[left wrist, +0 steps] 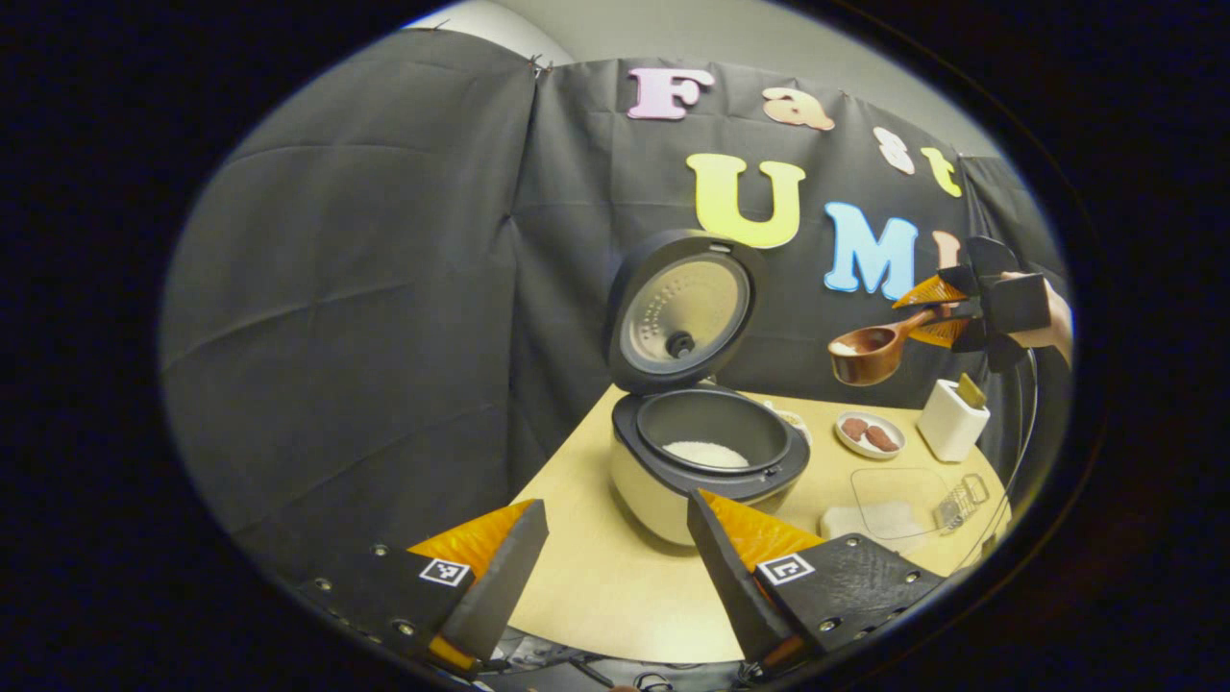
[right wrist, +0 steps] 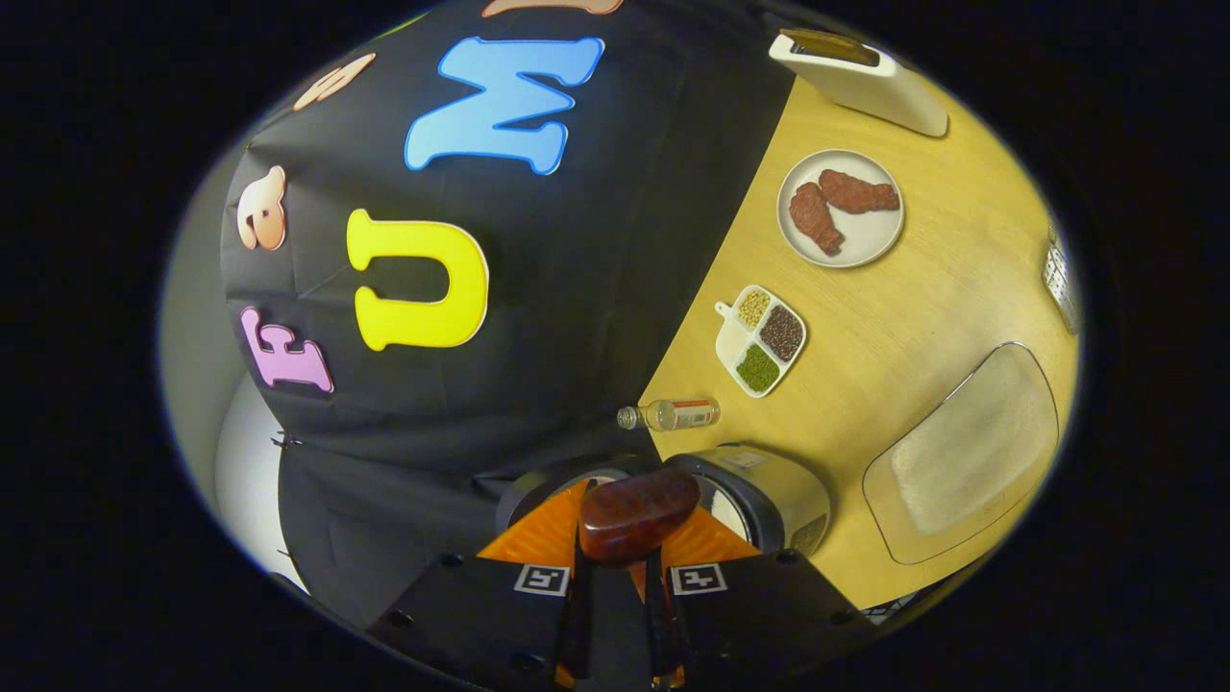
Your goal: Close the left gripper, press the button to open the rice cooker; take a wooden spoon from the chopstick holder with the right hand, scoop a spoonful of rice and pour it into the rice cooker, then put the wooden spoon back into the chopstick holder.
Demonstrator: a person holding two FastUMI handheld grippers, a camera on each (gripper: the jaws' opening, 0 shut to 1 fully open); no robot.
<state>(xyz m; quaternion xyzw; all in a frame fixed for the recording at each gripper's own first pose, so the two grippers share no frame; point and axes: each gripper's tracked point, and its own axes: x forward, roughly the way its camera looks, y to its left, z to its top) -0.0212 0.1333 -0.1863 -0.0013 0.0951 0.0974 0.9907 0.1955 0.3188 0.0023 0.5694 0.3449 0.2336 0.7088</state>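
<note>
The worktop (left wrist: 596, 577) carries the rice cooker (left wrist: 706, 461), its lid (left wrist: 684, 312) swung up and standing open against the booth wall, with a patch of white rice (left wrist: 706, 454) lying in the dark inner pot. To its right sits a clear tray of rice (right wrist: 971, 452), then the white chopstick holder (left wrist: 951, 419), a small plate with two brown pieces (right wrist: 841, 208), a little divided dish of beans (right wrist: 759, 339) and a small bottle (right wrist: 670, 414) lying on its side. The left gripper (left wrist: 615, 538) hangs in front of the cooker with its fingers well apart, touching nothing. The right gripper (right wrist: 615, 577), up in the air above the plate, has its fingers clamped on the handle of the wooden spoon (left wrist: 870, 354), whose bowl is held level, well above the worktop and right of the lid.
</note>
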